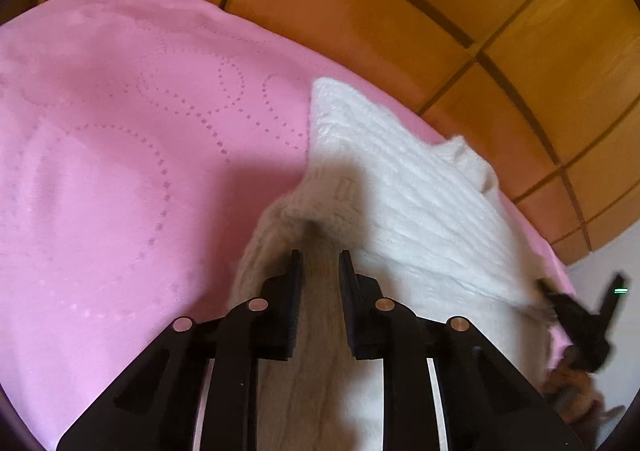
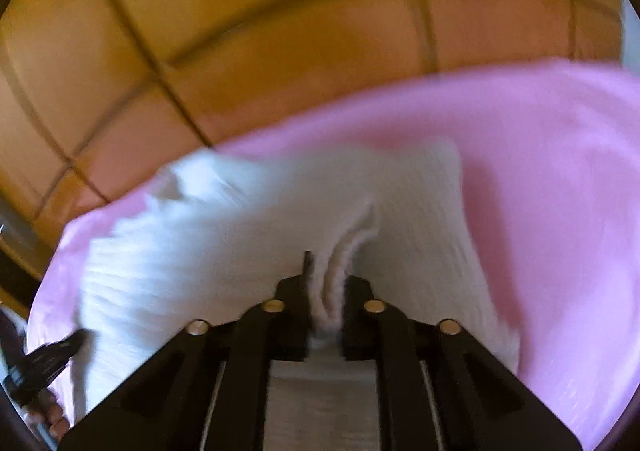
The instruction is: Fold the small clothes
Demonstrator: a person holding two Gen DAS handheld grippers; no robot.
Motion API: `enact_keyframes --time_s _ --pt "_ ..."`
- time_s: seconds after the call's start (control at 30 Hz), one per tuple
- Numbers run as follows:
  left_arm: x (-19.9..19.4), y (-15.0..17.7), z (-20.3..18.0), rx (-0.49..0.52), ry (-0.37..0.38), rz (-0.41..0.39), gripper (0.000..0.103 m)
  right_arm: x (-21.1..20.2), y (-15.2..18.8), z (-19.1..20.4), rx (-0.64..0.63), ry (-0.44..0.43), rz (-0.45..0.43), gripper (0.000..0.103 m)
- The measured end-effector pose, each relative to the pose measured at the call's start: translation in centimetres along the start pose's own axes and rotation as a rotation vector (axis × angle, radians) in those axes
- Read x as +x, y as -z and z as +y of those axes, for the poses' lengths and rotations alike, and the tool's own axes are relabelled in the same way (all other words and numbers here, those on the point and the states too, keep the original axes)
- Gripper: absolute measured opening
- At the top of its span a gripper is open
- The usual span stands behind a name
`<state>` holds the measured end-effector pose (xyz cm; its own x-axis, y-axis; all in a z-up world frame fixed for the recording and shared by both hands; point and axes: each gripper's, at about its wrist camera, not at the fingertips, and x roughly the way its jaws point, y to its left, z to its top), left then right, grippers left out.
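The left tool (image 1: 320,257) stands with its jaws narrowly apart astride a raised fold of the white knit sweater (image 1: 404,191); whether the jaws press it cannot be told. The right tool (image 2: 326,271) is clamped on a bunched ridge of the sweater (image 2: 224,231). The sweater lies on the pink cover (image 1: 120,131). Beyond is the orange tiled floor (image 1: 460,11).

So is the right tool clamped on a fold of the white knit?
Yes, in the right wrist view the right tool pinches a bunched ridge of the white knit garment between its fingers.
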<state>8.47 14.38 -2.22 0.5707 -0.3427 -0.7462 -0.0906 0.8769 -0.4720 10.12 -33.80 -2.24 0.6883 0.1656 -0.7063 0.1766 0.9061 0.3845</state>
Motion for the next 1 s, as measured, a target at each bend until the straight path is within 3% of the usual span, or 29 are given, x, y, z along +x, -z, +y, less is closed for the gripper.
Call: enact_keyframes --time_s 0.03,0.07,0.1,0.13,0.2,0.3,0.4,0.5,0.6,0.63,0.7,0.8,0.83,0.93,1.0 --pt "-0.7 -0.3 0.3 -0.001 0.015 -0.007 0.028 -0.3 0.2 -0.6 0.029 -0.027 -0.014 0.023" --pt "-1.6 -0.6 0.7 -0.005 0.024 -0.024 0.036 -0.8 0.3 -1.0 0.053 -0.042 -0.026 0.034" --pt "-2.5 -0.9 1.3 -0.014 0.025 -0.047 0.056 -1.5 0.3 -1.0 0.057 -0.041 -0.043 0.042" --pt "-3.3 -1.8 2.0 -0.038 0.025 -0.087 0.068 -2.0 0.3 -0.9 0.056 -0.032 -0.057 0.058" --pt "-3.3 -3.1 2.5 -0.063 0.026 -0.102 0.068 -3.6 0.3 -0.3 0.044 -0.003 -0.102 0.061" --pt "-1.8 -5.5 3.1 -0.091 0.042 -0.078 0.068 -5.8 0.6 1.6 0.019 -0.066 -0.159 0.072" --pt "0.2 -7.1 3.3 -0.108 0.065 -0.029 0.068 -5.2 1.1 4.5 -0.079 -0.102 -0.133 0.076" --pt "2.7 -8.7 3.4 -0.154 0.117 0.026 0.068 -3.5 2.1 7.5 -0.214 -0.062 -0.102 0.078" --pt "5.5 -9.6 2.7 -0.202 0.152 0.078 0.068 -1.8 2.3 8.3 -0.225 -0.035 -0.070 0.078" --pt "6.4 -9.8 2.3 -0.202 0.157 0.094 0.053 -1.4 2.3 8.3 -0.223 -0.027 -0.067 0.078" --pt "7.2 -9.7 1.4 -0.173 0.118 0.098 0.014 -0.7 2.3 8.1 -0.215 -0.017 -0.051 0.078" --pt "5.3 -9.0 -0.1 -0.066 0.046 -0.031 0.011 0.0 2.4 7.6 -0.222 -0.014 -0.016 0.079" --pt "4.8 -8.3 -0.9 0.005 -0.027 -0.063 0.011 0.7 2.9 7.6 -0.235 -0.012 0.002 0.081" --pt "7.3 -7.0 -1.6 0.122 -0.197 -0.030 0.011 1.6 3.9 8.5 -0.295 0.030 -0.005 0.089" --pt "8.3 -6.4 -1.6 0.154 -0.244 -0.040 0.012 2.1 4.3 9.4 -0.341 0.072 -0.007 0.091"
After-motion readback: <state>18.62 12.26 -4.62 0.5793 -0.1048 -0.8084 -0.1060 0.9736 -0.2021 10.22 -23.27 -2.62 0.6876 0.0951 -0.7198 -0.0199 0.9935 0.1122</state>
